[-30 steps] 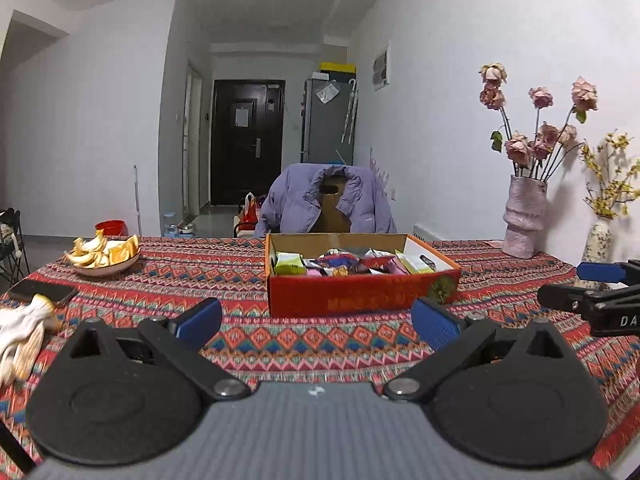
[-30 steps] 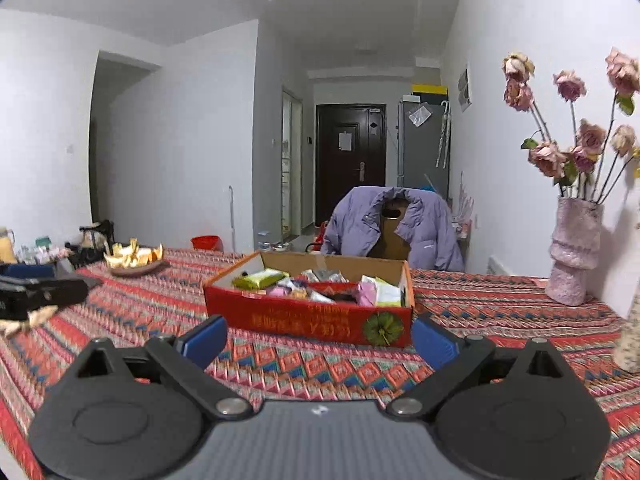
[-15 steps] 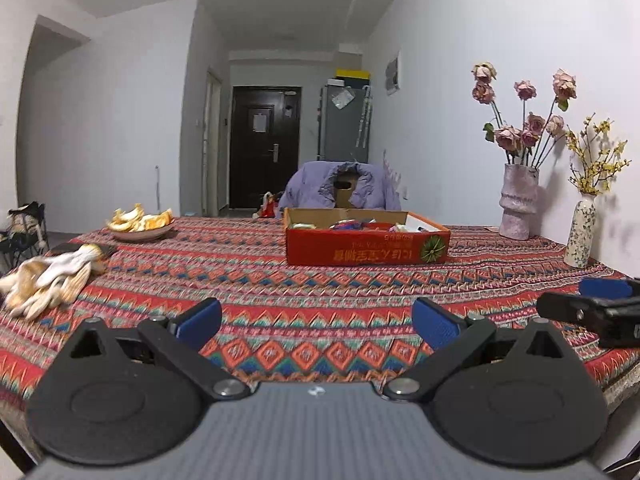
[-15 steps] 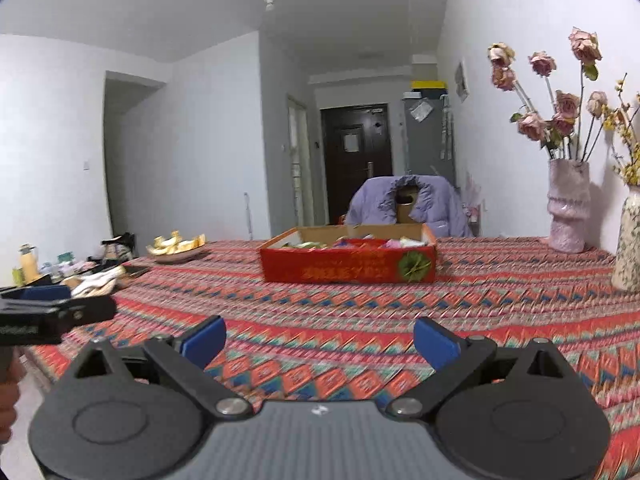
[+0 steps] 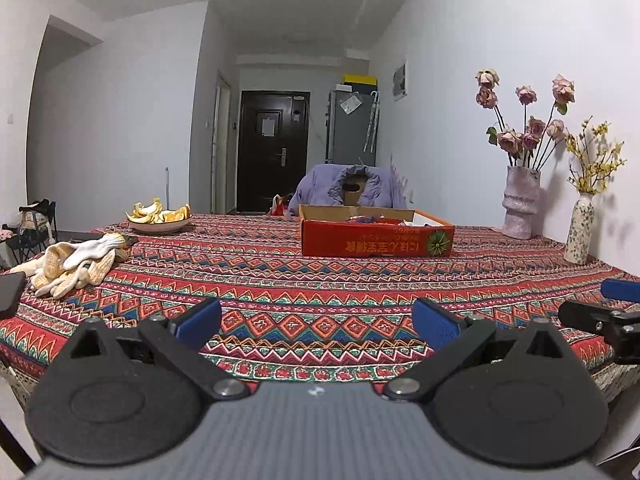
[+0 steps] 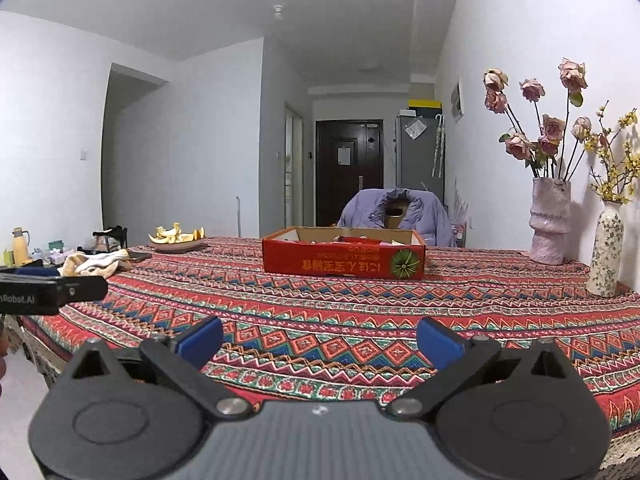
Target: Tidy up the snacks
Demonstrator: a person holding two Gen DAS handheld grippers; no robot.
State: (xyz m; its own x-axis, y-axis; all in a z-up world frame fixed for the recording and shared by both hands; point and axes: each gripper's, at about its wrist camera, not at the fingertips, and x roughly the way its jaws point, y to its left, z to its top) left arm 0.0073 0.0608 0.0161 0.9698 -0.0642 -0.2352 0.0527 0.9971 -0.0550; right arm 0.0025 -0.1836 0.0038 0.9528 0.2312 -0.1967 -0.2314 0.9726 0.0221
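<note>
A shallow red cardboard box (image 5: 376, 237) (image 6: 343, 258) stands far back on the patterned tablecloth (image 5: 304, 280) (image 6: 360, 312). Snack packets lie inside it, only their tops showing over the rim. My left gripper (image 5: 318, 322) is open at the table's near edge, well short of the box, with nothing between its blue pads. My right gripper (image 6: 320, 338) is open too, equally far back and empty. The other gripper's tip shows at each view's side edge.
White work gloves (image 5: 74, 262) (image 6: 96, 262) and a plate of orange peel (image 5: 160, 218) (image 6: 176, 238) lie at the left. Two vases with flowers (image 5: 520, 208) (image 6: 550, 220) stand by the right wall. A dark phone (image 5: 10, 294) lies at the near left edge. A chair with a purple jacket (image 5: 352, 190) stands behind the table.
Both grippers have pulled back from the box to the near table edge and dropped lower. The box now looks small and far, its contents mostly hidden by its wall. Jaws stayed open.
</note>
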